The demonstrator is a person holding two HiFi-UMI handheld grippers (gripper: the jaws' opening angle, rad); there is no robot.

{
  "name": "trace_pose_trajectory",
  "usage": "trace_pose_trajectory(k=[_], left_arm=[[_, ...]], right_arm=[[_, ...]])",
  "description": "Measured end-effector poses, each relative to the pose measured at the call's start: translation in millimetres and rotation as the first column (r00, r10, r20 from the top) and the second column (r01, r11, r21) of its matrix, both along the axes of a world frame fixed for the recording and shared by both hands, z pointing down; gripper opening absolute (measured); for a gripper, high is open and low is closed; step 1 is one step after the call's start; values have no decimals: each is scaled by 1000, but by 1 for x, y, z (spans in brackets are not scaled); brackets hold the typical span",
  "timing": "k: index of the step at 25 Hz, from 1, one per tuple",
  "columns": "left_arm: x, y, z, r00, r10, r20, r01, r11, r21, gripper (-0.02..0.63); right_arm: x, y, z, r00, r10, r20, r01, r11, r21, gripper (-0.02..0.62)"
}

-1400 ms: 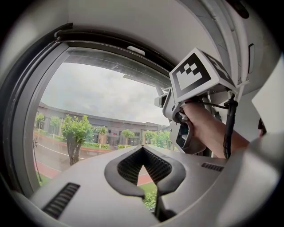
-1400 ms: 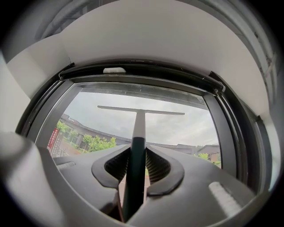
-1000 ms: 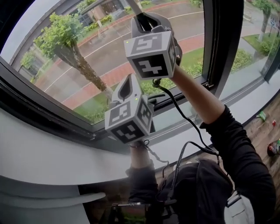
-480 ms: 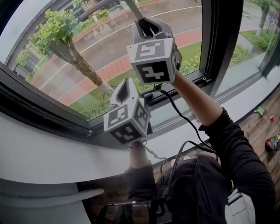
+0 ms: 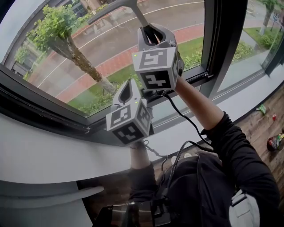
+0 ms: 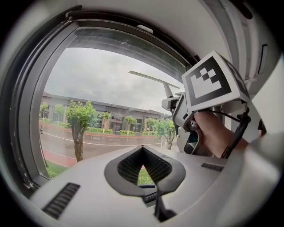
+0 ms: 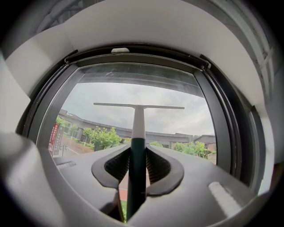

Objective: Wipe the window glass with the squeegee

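Note:
The squeegee [image 7: 138, 122] has a dark green handle, a white neck and a long thin blade [image 7: 138, 106] lying across the window glass [image 7: 111, 93]. My right gripper [image 7: 136, 153] is shut on the handle, which runs straight up between the jaws. In the head view the right gripper [image 5: 151, 32] is raised against the glass [image 5: 88, 53], with the blade [image 5: 113, 5] at the top edge. My left gripper [image 5: 128, 91] hangs lower, near the bottom frame, holding nothing. In the left gripper view its jaws [image 6: 142, 148] meet at the tips, and the squeegee [image 6: 153, 79] shows to the upper right.
A dark vertical window post [image 5: 219, 44] stands just right of the right gripper. A white sill [image 5: 44, 150] runs below the dark bottom frame [image 5: 53, 117]. A black cable [image 5: 182, 119] trails from the right gripper. Small objects [image 5: 274, 142] lie on the wooden floor at far right.
The right gripper has come a little way down the glass with the squeegee, and the blade now shows at the top of the head view. The left gripper has hardly moved.

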State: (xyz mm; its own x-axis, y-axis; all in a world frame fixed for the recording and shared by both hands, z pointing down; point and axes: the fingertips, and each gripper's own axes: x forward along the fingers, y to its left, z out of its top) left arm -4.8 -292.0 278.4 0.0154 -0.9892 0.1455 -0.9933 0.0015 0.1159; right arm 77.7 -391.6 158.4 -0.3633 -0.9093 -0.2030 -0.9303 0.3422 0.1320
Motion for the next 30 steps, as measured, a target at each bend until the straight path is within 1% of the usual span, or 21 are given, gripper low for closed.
trace_pose_trajectory(k=[6, 11, 19, 30], left_arm=[[-4, 5, 16, 1000, -2, -10, 2, 1000, -29, -2], [-3, 10, 24, 999, 1, -40, -3, 999, -38, -2], [-2, 14, 53, 999, 8, -48, -12, 996, -87, -2], [-2, 21, 72, 997, 27, -66, -34, 994, -108, -2]], right_arm=[[-2, 3, 26, 1000, -4, -9, 3, 999, -41, 89], [-2, 6, 48, 1000, -5, -22, 4, 997, -76, 89], [0, 6, 83, 999, 5, -43, -10, 994, -112, 89], [-2, 14, 125, 998, 7, -68, -18, 986, -166, 89]])
